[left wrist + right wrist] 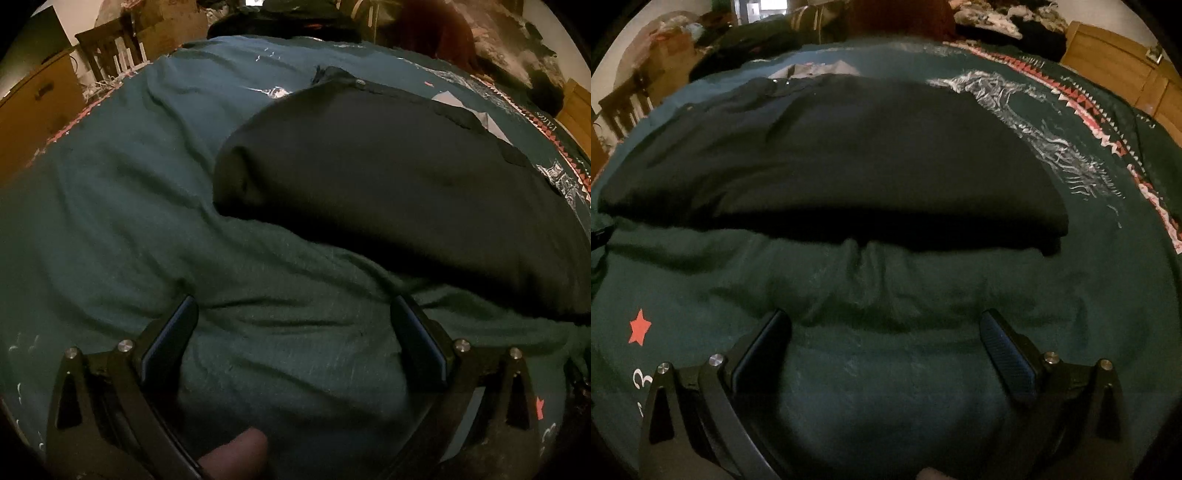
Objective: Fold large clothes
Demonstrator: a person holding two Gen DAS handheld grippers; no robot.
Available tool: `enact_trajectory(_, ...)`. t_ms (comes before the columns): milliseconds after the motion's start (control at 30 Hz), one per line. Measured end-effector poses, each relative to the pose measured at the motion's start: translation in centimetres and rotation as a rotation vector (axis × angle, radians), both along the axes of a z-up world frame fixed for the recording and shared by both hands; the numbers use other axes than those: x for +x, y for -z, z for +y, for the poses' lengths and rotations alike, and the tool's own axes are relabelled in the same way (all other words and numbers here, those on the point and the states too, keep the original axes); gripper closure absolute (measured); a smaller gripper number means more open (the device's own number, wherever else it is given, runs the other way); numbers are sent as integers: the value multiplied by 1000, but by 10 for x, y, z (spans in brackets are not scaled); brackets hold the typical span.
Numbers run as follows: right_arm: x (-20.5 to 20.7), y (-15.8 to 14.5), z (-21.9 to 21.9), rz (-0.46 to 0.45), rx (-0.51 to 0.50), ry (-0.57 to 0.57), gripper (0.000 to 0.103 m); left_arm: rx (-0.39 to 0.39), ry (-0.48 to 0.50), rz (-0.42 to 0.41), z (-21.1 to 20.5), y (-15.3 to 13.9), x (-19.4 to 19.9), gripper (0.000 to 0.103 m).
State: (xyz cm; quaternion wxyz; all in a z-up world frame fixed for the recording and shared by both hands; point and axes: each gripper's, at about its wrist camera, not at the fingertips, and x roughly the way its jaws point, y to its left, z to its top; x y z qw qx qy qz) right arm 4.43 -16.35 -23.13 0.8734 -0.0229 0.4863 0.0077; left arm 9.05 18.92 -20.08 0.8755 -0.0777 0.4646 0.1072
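A dark navy garment [388,166] lies folded into a broad flat slab on a dark green printed bedspread [129,184]. It also shows in the right wrist view [831,155], with its folded near edge facing me. A grey piece of cloth [816,68] peeks out behind its far edge. My left gripper [295,306] is open and empty, low over the bedspread just short of the garment's near left corner. My right gripper [886,321] is open and empty, over the bedspread [886,369] a little in front of the garment's near edge.
A wooden chair [110,48] and wooden cabinet [37,96] stand beyond the bed's left side. Piled clothes [997,18] and a wooden cabinet [1115,62] lie at the far right. The bedspread's red and white border [1108,140] marks its right edge.
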Motion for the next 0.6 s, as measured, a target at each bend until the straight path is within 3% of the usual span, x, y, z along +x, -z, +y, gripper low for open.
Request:
enact_trajectory(133, 5, -10, -3, 47, 31, -12, 0, 19, 5, -15, -10, -20, -13, 0)
enact_trajectory(233, -4, -40, -7, 1, 32, 10, 0, 55, 31, -36, -29, -64, -25, 0)
enact_trajectory(433, -38, -139, -2, -140, 62, 6, 0, 32, 184, -156, -98, -172, -74, 0)
enact_trajectory(600, -78, -218, 13, -269, 59, 6, 0, 85, 233, -116, -145, -198, -110, 0)
